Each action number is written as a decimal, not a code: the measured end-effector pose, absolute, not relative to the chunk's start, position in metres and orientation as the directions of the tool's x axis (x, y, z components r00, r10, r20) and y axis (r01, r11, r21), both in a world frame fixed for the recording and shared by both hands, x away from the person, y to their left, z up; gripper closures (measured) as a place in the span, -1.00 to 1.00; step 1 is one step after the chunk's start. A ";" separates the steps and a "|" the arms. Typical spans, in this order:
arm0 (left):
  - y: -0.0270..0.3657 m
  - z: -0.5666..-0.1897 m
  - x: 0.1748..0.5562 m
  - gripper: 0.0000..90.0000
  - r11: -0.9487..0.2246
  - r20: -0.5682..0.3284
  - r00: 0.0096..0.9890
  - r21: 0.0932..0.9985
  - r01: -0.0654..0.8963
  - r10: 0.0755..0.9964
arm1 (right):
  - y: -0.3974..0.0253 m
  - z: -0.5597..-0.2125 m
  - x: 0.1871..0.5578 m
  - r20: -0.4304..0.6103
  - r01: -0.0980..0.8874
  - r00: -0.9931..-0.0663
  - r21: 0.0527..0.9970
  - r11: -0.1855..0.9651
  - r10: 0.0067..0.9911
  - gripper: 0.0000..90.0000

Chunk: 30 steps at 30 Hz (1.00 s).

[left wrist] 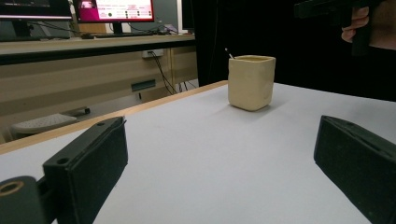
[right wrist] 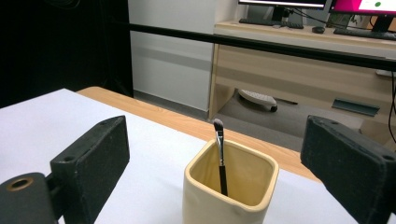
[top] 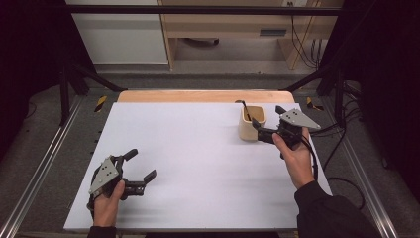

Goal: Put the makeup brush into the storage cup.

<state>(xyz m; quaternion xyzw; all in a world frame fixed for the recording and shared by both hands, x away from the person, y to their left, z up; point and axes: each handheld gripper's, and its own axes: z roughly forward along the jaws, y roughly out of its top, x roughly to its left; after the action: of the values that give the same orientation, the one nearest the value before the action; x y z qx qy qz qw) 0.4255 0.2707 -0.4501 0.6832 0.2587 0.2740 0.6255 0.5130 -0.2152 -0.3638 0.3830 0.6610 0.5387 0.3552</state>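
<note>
High view puts the right gripper (top: 264,121) in the right half of the frame, above the middle, held in the person's right hand (top: 293,151) just beside a cream square cup (top: 252,124). Its fingers (top: 258,125) are spread wide and hold nothing; one finger lies close against the cup's right side, though contact cannot be judged from there. The cup stands upright on the white surface (top: 198,158) near its far edge, and a small brush (top: 244,109) stands inside it, leaning toward the upper left.

Right gripper view has the cup (right wrist: 229,191) at bottom centre, between the two black fingers (right wrist: 91,158) but lower and a little ahead of them, with clear gaps on both sides. The brush (right wrist: 220,156) rises from the cup's inside, handle down, bristle tip above the rim.

At lower left of the high view, the left gripper (top: 141,166) sits in the left hand (top: 106,203), well apart from the cup, fingers (top: 130,154) wide apart and gripping nothing. Left gripper view shows its fingers (left wrist: 91,163) at the bottom corners, bare surface between them, the cup (left wrist: 251,81) farther off above centre, and the right gripper (left wrist: 336,11) at the upper right.
</note>
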 end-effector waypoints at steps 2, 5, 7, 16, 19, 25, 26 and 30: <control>0.271 -0.450 0.425 -0.94 -0.084 0.051 0.716 0.996 0.011 0.696 | -0.216 -0.364 0.511 -0.056 0.117 -0.455 0.986 0.123 0.889 -0.82; 0.271 -0.450 0.425 -0.94 -0.084 0.050 0.715 0.996 0.013 0.697 | -0.217 -0.365 0.508 -0.047 0.116 -0.456 0.987 0.112 0.889 -0.82; 0.271 -0.450 0.425 -0.94 -0.080 0.047 0.714 0.997 0.013 0.698 | -0.218 -0.365 0.506 -0.052 0.110 -0.458 0.987 0.115 0.887 -0.82; 0.270 -0.450 0.425 -0.95 -0.082 0.049 0.715 0.997 0.011 0.697 | -0.221 -0.369 0.499 -0.067 0.089 -0.463 0.989 0.122 0.884 -0.81; 0.270 -0.450 0.425 -0.95 -0.082 0.049 0.715 0.997 0.011 0.697 | -0.222 -0.371 0.496 -0.067 0.086 -0.470 0.989 0.121 0.880 -0.81; 0.270 -0.450 0.425 -0.95 -0.082 0.049 0.715 0.997 0.011 0.698 | -0.223 -0.374 0.491 -0.072 0.078 -0.479 0.989 0.124 0.875 -0.79; 0.270 -0.450 0.425 -0.95 -0.082 0.049 0.715 0.997 0.011 0.698 | -0.223 -0.375 0.490 -0.070 0.076 -0.482 0.990 0.121 0.873 -0.79; 0.271 -0.450 0.425 -0.95 -0.084 0.051 0.715 0.996 0.011 0.697 | -0.224 -0.379 0.485 -0.073 0.067 -0.492 0.990 0.121 0.867 -0.79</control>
<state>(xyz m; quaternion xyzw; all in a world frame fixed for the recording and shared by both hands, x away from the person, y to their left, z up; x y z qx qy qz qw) 0.4252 0.2705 -0.4502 0.6833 0.2593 0.2743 0.6250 0.4845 -0.2243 -0.3793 0.3550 0.6578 0.5599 0.3575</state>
